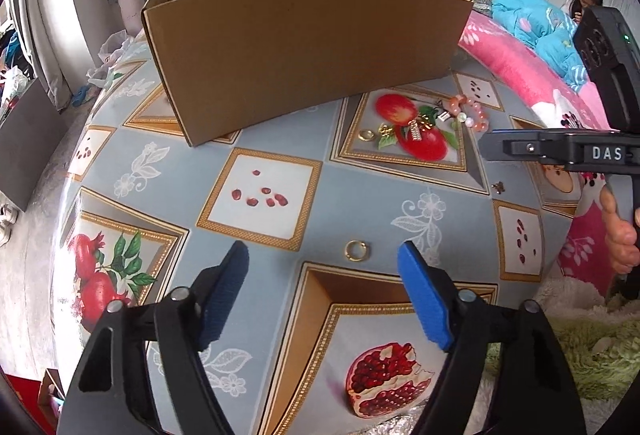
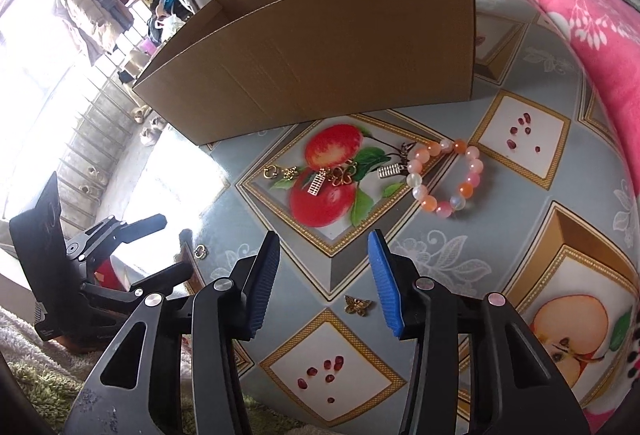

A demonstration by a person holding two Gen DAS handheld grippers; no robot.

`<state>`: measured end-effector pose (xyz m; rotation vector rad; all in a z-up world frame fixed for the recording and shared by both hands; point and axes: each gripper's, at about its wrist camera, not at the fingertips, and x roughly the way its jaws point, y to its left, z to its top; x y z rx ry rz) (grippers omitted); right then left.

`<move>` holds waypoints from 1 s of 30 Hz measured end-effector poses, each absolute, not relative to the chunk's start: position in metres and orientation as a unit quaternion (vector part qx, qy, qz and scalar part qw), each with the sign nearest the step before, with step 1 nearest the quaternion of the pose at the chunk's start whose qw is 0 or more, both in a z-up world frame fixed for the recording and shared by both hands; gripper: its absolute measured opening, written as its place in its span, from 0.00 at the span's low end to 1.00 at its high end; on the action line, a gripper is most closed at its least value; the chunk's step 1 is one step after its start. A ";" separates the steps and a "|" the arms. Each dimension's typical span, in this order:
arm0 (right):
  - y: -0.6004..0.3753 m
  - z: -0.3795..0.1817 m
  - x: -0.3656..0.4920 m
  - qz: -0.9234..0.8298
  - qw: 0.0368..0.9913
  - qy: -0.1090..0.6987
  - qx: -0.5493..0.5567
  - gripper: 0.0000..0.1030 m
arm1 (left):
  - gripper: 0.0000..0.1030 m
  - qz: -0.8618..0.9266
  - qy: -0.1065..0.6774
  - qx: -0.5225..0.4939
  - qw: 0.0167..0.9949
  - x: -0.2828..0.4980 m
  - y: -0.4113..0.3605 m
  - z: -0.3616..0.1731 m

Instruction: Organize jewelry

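- My left jaws (image 1: 324,255) stand apart, empty, bracketing a gold ring (image 1: 357,249) lying on the table (image 1: 360,191) at twelve o'clock, placed to close on it.
- My right jaws (image 2: 325,247) stand apart, empty; a butterfly charm (image 2: 357,304) lies between them at six o'clock.
- Beyond, at one o'clock, a bead bracelet (image 2: 448,175) waits beside the cardboard box (image 2: 320,47), the likely destination.

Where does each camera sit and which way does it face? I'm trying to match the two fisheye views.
Left wrist: on the left gripper, looking down over the gold ring toward the cardboard box; its blue fingers and the right gripper with a hand show.
Right wrist: on the right gripper, looking down at the butterfly charm and bead bracelet; the left gripper shows.
Shared: box, bracelet, ring, charm, tablecloth.
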<state>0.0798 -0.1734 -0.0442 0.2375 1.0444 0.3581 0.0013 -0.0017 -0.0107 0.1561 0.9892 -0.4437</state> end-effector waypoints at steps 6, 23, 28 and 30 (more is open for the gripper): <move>-0.158 -0.042 0.088 0.187 0.843 0.493 0.103 0.42 | 0.42 -0.247 0.469 0.081 0.844 -0.003 -0.012 -0.012; -0.153 -0.045 0.095 0.193 0.842 0.495 0.096 0.42 | 0.15 -0.235 0.466 0.124 0.844 0.001 -0.021 -0.022; -0.152 -0.044 0.095 0.193 0.843 0.493 0.095 0.42 | 0.11 -0.236 0.458 0.132 0.847 -0.001 -0.022 -0.022; -0.150 -0.044 0.097 0.194 0.843 0.492 0.093 0.42 | 0.10 -0.236 0.456 0.130 0.848 -0.001 -0.022 -0.023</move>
